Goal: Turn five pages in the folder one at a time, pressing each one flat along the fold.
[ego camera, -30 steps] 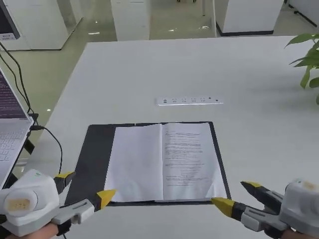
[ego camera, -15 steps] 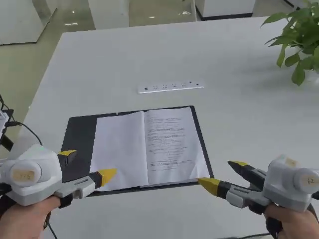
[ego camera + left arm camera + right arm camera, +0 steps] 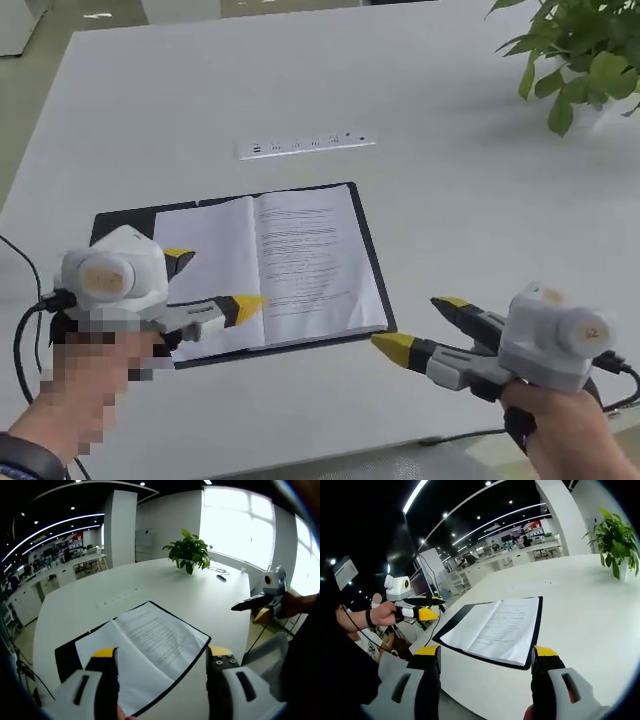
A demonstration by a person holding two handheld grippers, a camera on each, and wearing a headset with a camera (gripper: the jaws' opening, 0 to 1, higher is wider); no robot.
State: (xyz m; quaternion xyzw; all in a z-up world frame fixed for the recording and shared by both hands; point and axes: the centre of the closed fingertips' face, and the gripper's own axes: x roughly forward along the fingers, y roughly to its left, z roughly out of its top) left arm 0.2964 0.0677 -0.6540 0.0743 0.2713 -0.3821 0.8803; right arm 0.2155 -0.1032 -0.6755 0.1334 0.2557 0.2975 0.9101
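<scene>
- Near the front edge of the worktop (image 3: 470,190), left of its middle, the folder (image 3: 250,262) is laid open and flat.
- A blank sheet (image 3: 215,250) is seen on its left half and a printed page (image 3: 310,255) on its right half, meeting at the fold.
- The black cover is shown as a broad band left of the sheets and a thin rim along the right and front.
- The left gripper (image 3: 214,280) is held over the folder's front left part, its jaws spread apart with nothing gripped; contact with the paper cannot be judged.
- The right gripper (image 3: 423,325) is held just off the folder's front right corner, above bare worktop, jaws spread and empty.
- From the left gripper view, the folder (image 3: 150,640) is framed between the yellow tips of that gripper (image 3: 162,652).
- From the right gripper view, the same is seen of the folder (image 3: 495,625) and that gripper (image 3: 486,651).
- A white power strip (image 3: 307,145) is laid beyond the folder's far edge, well apart from it.
- A green plant (image 3: 575,50) is placed toward the far right corner.
</scene>
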